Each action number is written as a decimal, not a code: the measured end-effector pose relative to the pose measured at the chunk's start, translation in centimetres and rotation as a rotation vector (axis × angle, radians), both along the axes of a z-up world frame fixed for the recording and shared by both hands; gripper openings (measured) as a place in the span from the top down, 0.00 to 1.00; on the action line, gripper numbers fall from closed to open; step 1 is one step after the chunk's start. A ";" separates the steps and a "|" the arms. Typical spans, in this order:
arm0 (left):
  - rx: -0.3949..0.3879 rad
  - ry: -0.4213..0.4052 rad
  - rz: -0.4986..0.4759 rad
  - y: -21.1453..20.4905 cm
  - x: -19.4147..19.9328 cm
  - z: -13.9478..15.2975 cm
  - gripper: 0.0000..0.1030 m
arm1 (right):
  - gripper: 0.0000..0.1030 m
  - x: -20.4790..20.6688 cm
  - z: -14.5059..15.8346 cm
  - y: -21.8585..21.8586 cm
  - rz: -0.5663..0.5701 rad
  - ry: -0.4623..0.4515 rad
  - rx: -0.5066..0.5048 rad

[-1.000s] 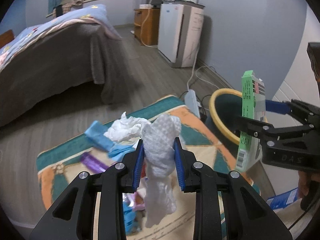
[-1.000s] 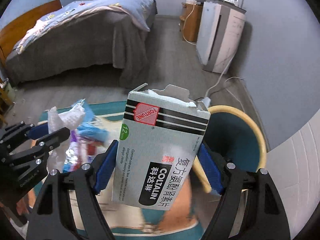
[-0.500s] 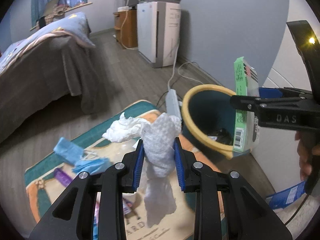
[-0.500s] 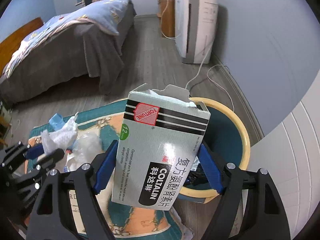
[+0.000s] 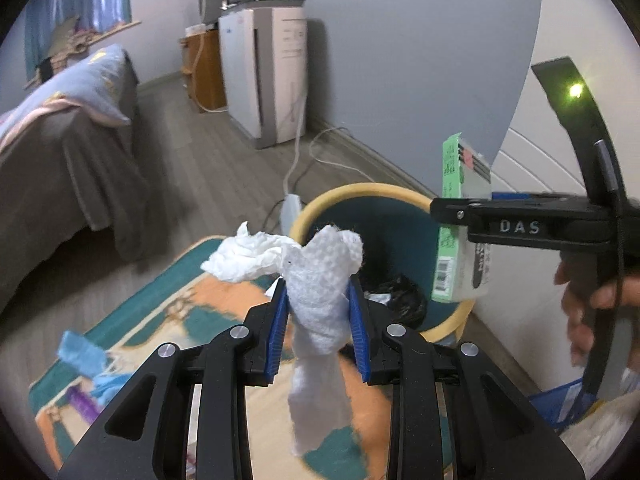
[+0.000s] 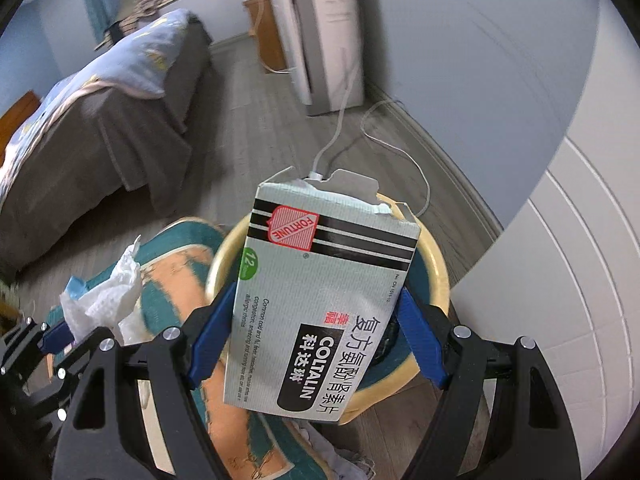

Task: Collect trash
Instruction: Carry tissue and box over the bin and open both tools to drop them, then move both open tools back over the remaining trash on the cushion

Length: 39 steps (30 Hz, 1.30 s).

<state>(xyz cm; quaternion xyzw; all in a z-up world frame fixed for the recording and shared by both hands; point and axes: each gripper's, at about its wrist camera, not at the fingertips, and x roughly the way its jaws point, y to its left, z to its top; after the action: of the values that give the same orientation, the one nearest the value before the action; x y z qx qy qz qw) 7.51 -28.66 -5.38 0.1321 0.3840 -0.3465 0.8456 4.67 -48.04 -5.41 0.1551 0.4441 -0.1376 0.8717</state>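
My left gripper [image 5: 319, 312] is shut on a crumpled white paper towel [image 5: 320, 292], held just short of the near rim of a round bin [image 5: 360, 194] with a tan rim and teal inside. My right gripper [image 6: 316, 320] is shut on a grey torn-open medicine box [image 6: 320, 300], held over the bin [image 6: 434, 268]. From the left wrist view the medicine box [image 5: 460, 224] hangs above the bin's right rim, clamped by the right gripper [image 5: 472, 220], with a person's hand [image 5: 592, 292] behind it. In the right wrist view the paper towel [image 6: 104, 300] and left gripper [image 6: 64, 332] sit low left.
A patterned teal and orange rug [image 5: 168, 308] beside the bin carries blue scraps [image 5: 80, 356] and a purple wrapper [image 5: 80, 404]. A bed [image 5: 60, 152] stands left; a white appliance [image 5: 264, 76], power strip [image 5: 290, 208] and cords lie by the wall. A white cabinet [image 6: 560, 280] is right of the bin.
Both grippers have travelled with their loads from over the rug towards the bin. The medicine box is now above the bin's opening, and the paper towel has reached its near rim.
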 end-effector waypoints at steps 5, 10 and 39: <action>-0.012 0.051 -0.013 -2.2 1.1 -1.3 0.71 | 0.25 0.3 -1.4 -1.6 -0.073 0.020 0.018; 0.022 0.041 -0.036 -4.6 2.4 -2.1 0.71 | 0.25 0.7 -1.8 -2.7 -0.097 0.008 -0.005; 0.029 -0.061 0.101 2.2 2.7 0.9 0.07 | 0.06 2.3 0.5 -0.3 -0.103 -0.044 -0.009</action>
<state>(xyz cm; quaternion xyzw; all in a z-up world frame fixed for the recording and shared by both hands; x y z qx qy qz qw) 10.17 -26.50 -4.48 0.1353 0.3694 -0.2935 0.8713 6.96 -48.36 -4.90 0.1768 0.4157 -0.1807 0.8737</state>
